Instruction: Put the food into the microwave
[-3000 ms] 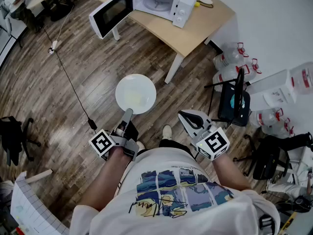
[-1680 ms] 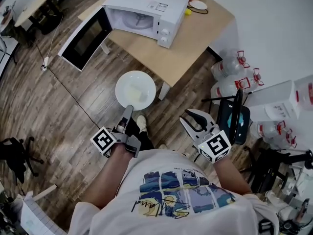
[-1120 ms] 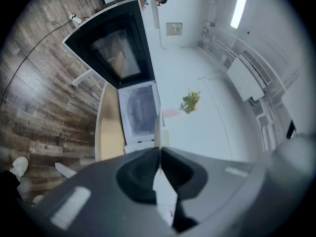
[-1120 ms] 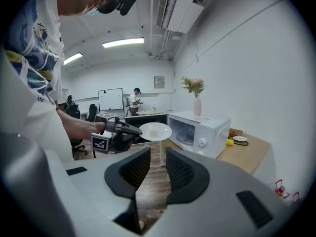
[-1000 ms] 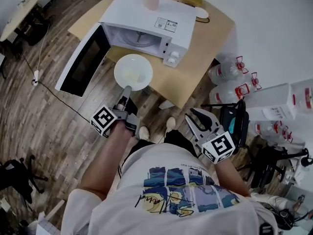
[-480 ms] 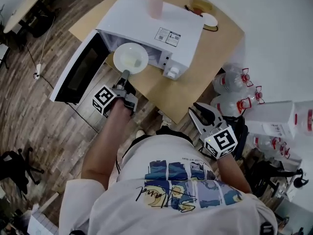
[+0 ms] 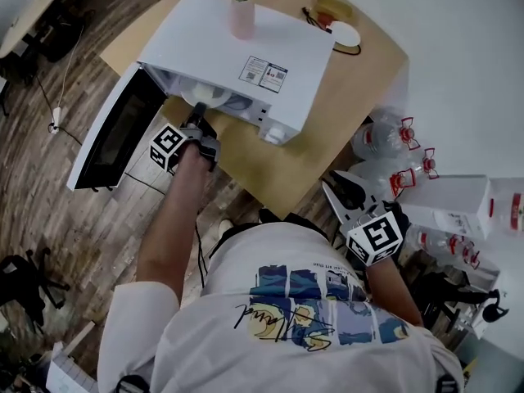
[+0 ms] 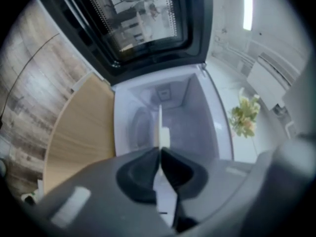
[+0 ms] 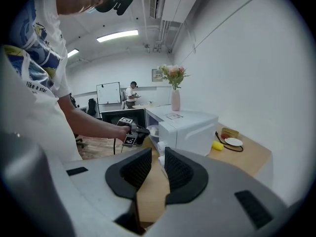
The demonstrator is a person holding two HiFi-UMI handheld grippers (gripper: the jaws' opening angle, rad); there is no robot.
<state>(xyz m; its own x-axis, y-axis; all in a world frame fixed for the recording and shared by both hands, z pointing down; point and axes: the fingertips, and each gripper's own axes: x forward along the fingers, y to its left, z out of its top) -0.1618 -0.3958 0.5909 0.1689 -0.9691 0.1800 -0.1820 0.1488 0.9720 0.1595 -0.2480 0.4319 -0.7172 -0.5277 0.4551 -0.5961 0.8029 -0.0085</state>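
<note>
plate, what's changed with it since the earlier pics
The plate, carried in the left tongs, moved from over the floor across to the table and into the open microwave. Nothing was let go: the left tongs stayed shut on its rim. The right tongs stayed open and empty, and the door stayed open.

You see a white microwave [image 7: 237, 47] with a black door [image 7: 106, 133] on a light wood-grain table [image 7: 360, 72], a pink vase [image 7: 241, 16] on top, a white plate [image 7: 203, 95] at its mouth, a brown plank floor [image 7: 49, 219] at left, and the grey-and-black left gripper [image 7: 196, 115] and right gripper [image 7: 344, 188], each marked with black-and-white squares.
</note>
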